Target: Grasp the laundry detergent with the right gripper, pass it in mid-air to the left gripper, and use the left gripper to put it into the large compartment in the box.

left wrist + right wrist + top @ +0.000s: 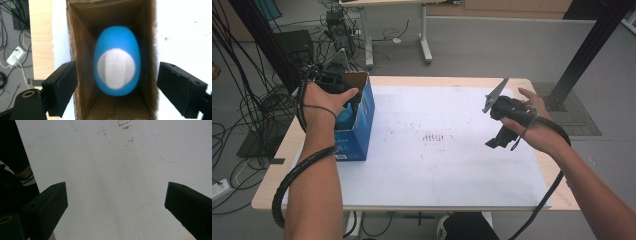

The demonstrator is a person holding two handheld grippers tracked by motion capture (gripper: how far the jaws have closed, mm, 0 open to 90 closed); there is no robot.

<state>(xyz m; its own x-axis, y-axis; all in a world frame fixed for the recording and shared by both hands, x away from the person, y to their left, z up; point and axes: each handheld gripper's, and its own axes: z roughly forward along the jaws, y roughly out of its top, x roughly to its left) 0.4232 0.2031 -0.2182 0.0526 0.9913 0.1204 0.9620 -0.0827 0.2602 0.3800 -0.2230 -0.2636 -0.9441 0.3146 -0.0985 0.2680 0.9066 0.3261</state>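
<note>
The blue egg-shaped toy (pixel 116 60) lay inside the cardboard box (pixel 82 75), below and between the left gripper (pixel 116 82)'s open, empty fingers; the box could be snagged on withdrawal.

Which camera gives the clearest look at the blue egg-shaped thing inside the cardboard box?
The left gripper view: it looks straight down into the cardboard box, with the blue egg-shaped thing and its white patch in full. The high view shows just a blue sliver behind the left hand. The right gripper view faces the white mat.
</note>
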